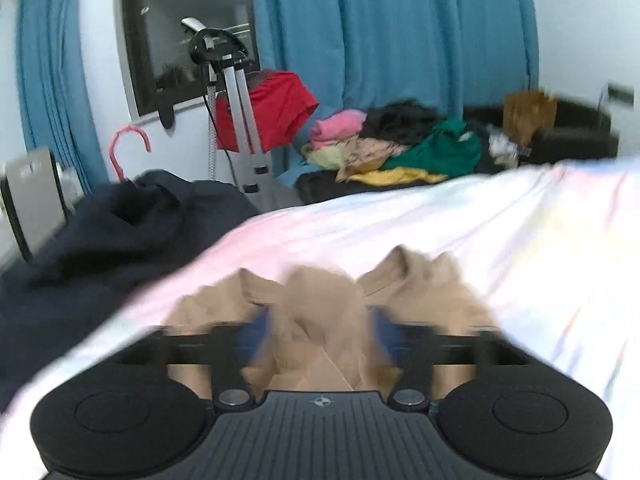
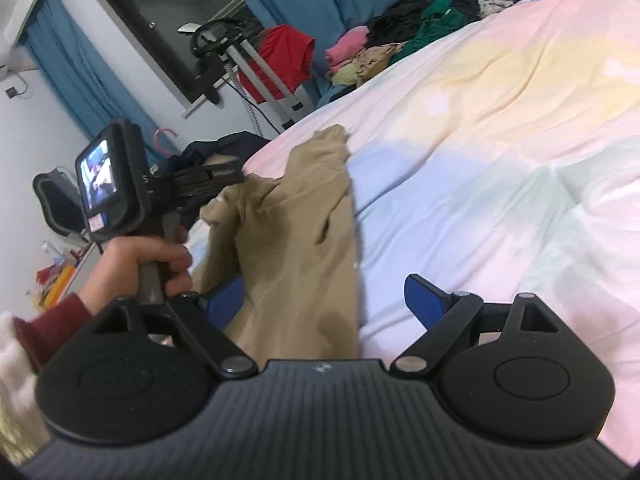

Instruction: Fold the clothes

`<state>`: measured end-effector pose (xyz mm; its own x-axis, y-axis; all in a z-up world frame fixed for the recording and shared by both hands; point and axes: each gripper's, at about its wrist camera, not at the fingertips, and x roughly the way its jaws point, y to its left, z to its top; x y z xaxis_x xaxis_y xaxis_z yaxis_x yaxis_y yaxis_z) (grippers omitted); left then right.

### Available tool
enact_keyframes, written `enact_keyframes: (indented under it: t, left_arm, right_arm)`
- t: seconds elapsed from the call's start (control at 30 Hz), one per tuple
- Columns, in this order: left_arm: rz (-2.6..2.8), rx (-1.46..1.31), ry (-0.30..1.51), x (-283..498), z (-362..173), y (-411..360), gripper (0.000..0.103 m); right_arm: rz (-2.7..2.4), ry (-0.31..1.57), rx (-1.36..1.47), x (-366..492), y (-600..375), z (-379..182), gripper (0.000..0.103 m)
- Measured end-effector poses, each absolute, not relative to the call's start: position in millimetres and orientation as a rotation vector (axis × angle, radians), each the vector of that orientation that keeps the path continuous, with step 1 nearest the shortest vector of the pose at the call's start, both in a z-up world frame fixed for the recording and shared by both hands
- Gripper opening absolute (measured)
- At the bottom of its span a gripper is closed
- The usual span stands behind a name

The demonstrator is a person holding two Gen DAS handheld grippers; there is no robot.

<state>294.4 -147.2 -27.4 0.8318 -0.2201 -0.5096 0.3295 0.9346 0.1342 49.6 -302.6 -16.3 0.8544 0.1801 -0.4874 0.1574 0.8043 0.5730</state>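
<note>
A tan garment (image 1: 332,312) lies bunched on the pastel bedsheet (image 1: 500,232). In the left wrist view my left gripper (image 1: 320,334) has its blue fingers (image 1: 256,332) spread wide, with tan cloth between them; the view is blurred. In the right wrist view the tan garment (image 2: 296,240) runs from the near edge toward the bed's left side. My right gripper (image 2: 324,298) is open, its left finger partly hidden behind the cloth and its right finger (image 2: 424,296) over bare sheet. The left gripper's body (image 2: 192,182) shows at the garment's far left end.
A dark navy garment (image 1: 100,240) lies at the bed's left edge. A heap of pink, black, green and yellow clothes (image 1: 396,144) sits beyond the bed. A tripod stand (image 1: 240,120) with a red cloth (image 1: 280,108) stands by blue curtains (image 1: 392,32).
</note>
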Motion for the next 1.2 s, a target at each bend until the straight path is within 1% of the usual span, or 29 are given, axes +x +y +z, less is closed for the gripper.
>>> enact_keyframes:
  t: [0.13, 0.2, 0.33, 0.5, 0.53, 0.57, 0.6, 0.67, 0.73, 0.8, 0.83, 0.9, 1.0, 1.1, 1.17, 1.2]
  left_arm:
    - [-0.351, 0.106, 0.529, 262, -13, -129, 0.08]
    - [-0.366, 0.052, 0.537, 240, -1, -106, 0.083]
    - [-0.343, -0.081, 0.589, 175, 13, -35, 0.084]
    - [-0.209, -0.076, 0.642, 94, 19, 46, 0.084]
    - [-0.18, -0.068, 0.628, 80, 21, 58, 0.084]
    - [-0.153, -0.063, 0.613, 67, 23, 68, 0.084]
    - [-0.126, -0.058, 0.598, 55, 26, 77, 0.084]
    - [-0.08, -0.075, 0.569, 34, 30, 95, 0.084]
    - [-0.075, -0.129, 0.512, 15, 37, 111, 0.084]
    - [-0.074, -0.167, 0.456, 6, 40, 123, 0.085]
    - [-0.075, -0.183, 0.442, 6, 41, 128, 0.085]
    - [-0.08, -0.217, 0.424, 6, 41, 139, 0.085]
    - [-0.052, -0.25, 0.406, 6, 35, 157, 0.085]
    - [-0.036, -0.332, 0.429, 7, 26, 178, 0.085]
    - [-0.038, -0.388, 0.437, 4, 23, 194, 0.085]
    - [-0.036, -0.408, 0.435, 1, 22, 200, 0.085]
  right_arm:
    - [0.039, 0.547, 0.648, 50, -301, -16, 0.088]
    - [0.052, 0.542, 0.65, 51, -301, -15, 0.088]
    - [0.083, 0.532, 0.653, 51, -299, -14, 0.088]
    - [0.226, 0.546, 0.672, 42, -279, -10, 0.09]
    - [0.273, 0.565, 0.679, 39, -272, -8, 0.088]
    - [0.318, 0.581, 0.686, 35, -265, -7, 0.083]
    - [0.361, 0.597, 0.696, 29, -257, -6, 0.075]
    - [0.459, 0.639, 0.71, 17, -236, -3, 0.074]
    - [0.554, 0.68, 0.694, 7, -210, -1, 0.07]
    - [0.62, 0.74, 0.678, 2, -178, -5, 0.068]
    - [0.646, 0.776, 0.671, 1, -161, -8, 0.061]
    - [0.694, 0.848, 0.656, 0, -127, -14, 0.052]
    - [0.719, 0.94, 0.679, 3, -83, -36, 0.05]
    - [0.7, 1.026, 0.702, 8, -51, -60, 0.038]
    - [0.661, 1.037, 0.654, 8, -40, -63, 0.037]
    - [0.642, 1.043, 0.631, 9, -34, -64, 0.034]
